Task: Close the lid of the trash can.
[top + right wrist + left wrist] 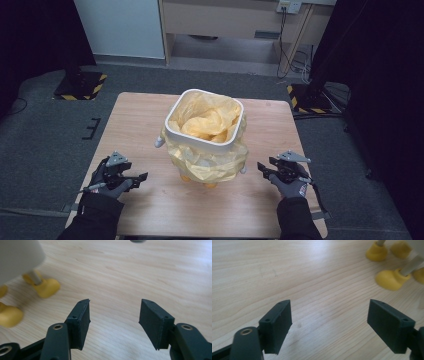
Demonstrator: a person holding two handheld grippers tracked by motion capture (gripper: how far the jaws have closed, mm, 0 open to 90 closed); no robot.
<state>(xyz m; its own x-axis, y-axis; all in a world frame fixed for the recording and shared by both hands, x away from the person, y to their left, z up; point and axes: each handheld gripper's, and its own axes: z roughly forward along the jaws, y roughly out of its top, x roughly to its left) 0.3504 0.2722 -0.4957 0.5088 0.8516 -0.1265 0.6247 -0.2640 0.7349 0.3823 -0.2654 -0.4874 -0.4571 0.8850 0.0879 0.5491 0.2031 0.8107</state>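
Note:
A white square bin point(172, 132) lined with a yellow plastic bag point(207, 120) stands in the middle of the wooden table point(145, 112). The bag hangs over the rim and down the sides. The bin rests on yellow feet point(392, 278) point(47, 287). My left gripper point(142, 176) point(329, 312) hovers low over the table to the bin's left, jaws open with nothing between them. To the bin's right is my right gripper point(261, 167) point(114, 311), also open and holding nothing. Both point inward at the bin's base.
Gloved hands and dark sleeves come in from the bottom edge. On the grey floor beyond the table sit two striped stand bases point(80, 85) point(310, 97). A wooden desk point(225, 20) with hanging cables stands at the back.

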